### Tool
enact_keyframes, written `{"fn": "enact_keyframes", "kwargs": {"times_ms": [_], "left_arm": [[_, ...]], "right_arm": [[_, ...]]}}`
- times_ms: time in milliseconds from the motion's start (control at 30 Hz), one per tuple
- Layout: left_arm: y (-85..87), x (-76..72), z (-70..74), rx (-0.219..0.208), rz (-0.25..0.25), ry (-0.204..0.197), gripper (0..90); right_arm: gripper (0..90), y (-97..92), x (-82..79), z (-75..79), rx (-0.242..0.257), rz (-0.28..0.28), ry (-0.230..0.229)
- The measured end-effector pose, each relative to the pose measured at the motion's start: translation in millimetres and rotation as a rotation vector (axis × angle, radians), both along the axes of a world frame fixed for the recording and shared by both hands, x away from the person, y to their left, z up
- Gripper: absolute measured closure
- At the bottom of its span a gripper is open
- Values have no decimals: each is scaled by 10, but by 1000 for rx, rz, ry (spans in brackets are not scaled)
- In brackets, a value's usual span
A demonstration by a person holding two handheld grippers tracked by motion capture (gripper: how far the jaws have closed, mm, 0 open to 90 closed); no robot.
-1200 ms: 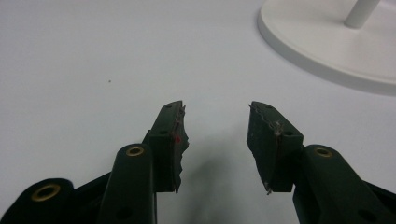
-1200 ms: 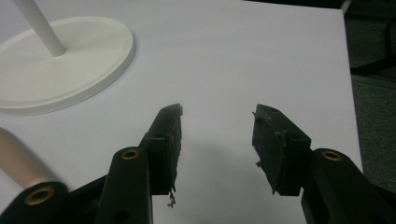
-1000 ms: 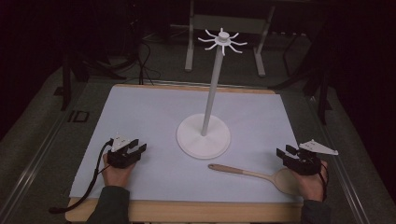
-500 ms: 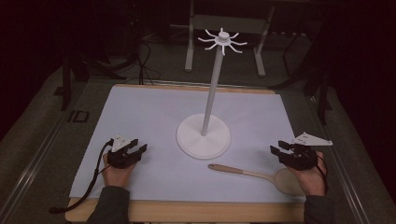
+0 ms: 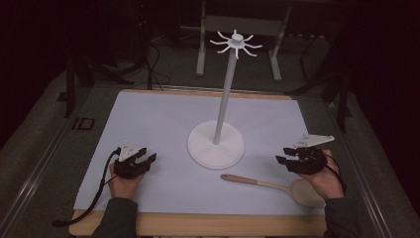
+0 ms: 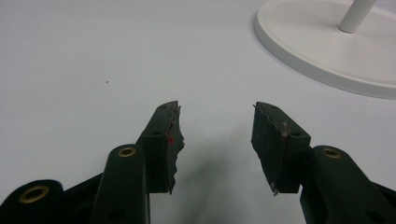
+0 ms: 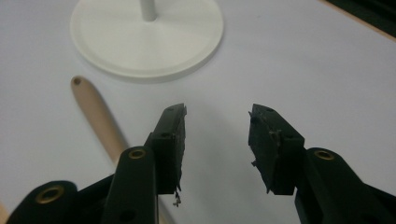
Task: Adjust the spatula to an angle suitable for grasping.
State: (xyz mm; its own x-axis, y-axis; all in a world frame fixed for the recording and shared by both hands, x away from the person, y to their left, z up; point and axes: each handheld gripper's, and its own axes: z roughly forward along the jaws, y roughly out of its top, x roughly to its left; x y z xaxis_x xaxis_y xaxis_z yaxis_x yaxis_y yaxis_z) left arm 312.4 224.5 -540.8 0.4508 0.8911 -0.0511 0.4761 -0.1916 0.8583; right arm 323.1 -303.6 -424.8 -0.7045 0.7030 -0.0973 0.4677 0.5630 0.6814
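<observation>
two grippers, one wooden spoon, one white stand on a pale sheet

we count one wooden spoon point(image 5: 277, 186), smooth and light tan, with a slim round handle pierced by a small hole at its tip and an oval bowl; one white stand point(image 5: 216, 145), a flat round disc base with a thin upright pole topped by a ring of short curved hooks; one matte pale sheet point(image 5: 158, 124) over a wooden board. our left gripper point(image 5: 140, 161) sits at 8 o'clock from the stand, jaws spread, nothing between them. our right gripper point(image 5: 287, 156) sits at 4 o'clock from the stand, jaws partly spread and empty; the spoon lies just below it, at 6 o'clock, handle passing outside the left jaw in the right gripper view, not between the fingers point(image 7: 170, 135).
</observation>
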Motion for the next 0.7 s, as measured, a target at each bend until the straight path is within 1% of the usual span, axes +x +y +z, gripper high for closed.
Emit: {"fn": "enact_keyframes", "kwargs": {"times_ms": [100, 133, 267, 333, 367, 667, 700], "left_arm": [[1, 1, 0, 0, 0, 1, 513], [1, 1, 0, 0, 0, 1, 513], [2, 3, 0, -3, 0, 3, 510], [3, 3, 0, -2, 0, 3, 510], [2, 4, -1, -3, 0, 3, 510], [3, 6, -1, -3, -1, 7, 508], [2, 7, -1, -3, -1, 6, 508]], "right_arm": [[556, 76, 25, 20, -48, 34, 16], [556, 76, 25, 20, -48, 34, 16], [551, 138, 52, 30, -88, 56, 35], [544, 185, 66, 31, -120, 76, 49], [544, 185, 66, 31, -120, 76, 49], [523, 319, 91, -10, -200, 132, 80], [523, 319, 91, -10, -200, 132, 80]]}}
